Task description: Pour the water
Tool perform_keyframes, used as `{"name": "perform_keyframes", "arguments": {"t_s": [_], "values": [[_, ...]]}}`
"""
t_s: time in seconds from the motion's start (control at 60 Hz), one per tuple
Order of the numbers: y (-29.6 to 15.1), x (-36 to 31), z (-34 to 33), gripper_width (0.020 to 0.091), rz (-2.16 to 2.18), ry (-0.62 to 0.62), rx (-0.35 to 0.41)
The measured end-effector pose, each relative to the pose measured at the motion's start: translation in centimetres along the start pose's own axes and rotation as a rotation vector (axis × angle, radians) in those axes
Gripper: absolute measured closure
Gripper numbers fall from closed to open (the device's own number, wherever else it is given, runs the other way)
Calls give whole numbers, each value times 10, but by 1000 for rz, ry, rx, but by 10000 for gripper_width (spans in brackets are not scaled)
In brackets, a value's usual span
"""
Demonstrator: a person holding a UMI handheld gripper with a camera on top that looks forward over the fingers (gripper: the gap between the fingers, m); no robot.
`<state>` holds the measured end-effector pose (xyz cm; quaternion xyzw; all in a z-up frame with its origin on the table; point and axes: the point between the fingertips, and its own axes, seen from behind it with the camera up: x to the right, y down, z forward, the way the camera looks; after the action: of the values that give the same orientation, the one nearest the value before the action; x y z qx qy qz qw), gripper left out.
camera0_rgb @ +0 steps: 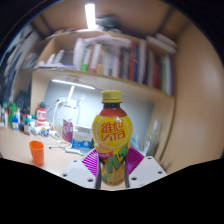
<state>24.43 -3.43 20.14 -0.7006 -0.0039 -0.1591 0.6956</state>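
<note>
A pale wooden desk top (20, 150) low in the room, with small things spread on it. A small orange plastic cup (37, 152) standing upright on the desk, off to the left of the fingers. Further back on the desk, a bunch of little bottles and jars (25, 118), too small to tell apart. A thin white lamp arm (72, 95) bending over them. Above, a long wooden shelf (120, 80) packed with upright books (115, 58), some white, some red. A bright strip light (91, 15) on the ceiling. A plain cream wall (195, 90) to the right.

Right up close, a yellow plastic drink bottle with a yellow cap and a bright label (112, 135), standing straight up, in front of the shelf. Lower part of the bottle sitting between the two fingers of the gripper (112, 172). Pink pads (92, 160) showing at either side of the bottle, near its bottom half. Fingers spread about as wide as the bottle. Pads look to be pressing on both sides of the bottle, with no gap to see. Bottom of the bottle hidden down low, so cannot tell if resting on the desk or lifted.
</note>
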Motion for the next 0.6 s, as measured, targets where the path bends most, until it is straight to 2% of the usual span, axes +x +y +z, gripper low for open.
{"name": "perform_keyframes", "arguments": {"t_s": [0.15,0.267,0.367,0.533,0.6], "values": [[-73,-71,37,783,-624,-11,156],[-88,-135,53,783,-1168,-46,291],[-74,-173,72,784,-1470,-80,313],[-68,-204,101,783,-1901,-52,377],[-68,-208,108,783,-2008,-34,374]]}}
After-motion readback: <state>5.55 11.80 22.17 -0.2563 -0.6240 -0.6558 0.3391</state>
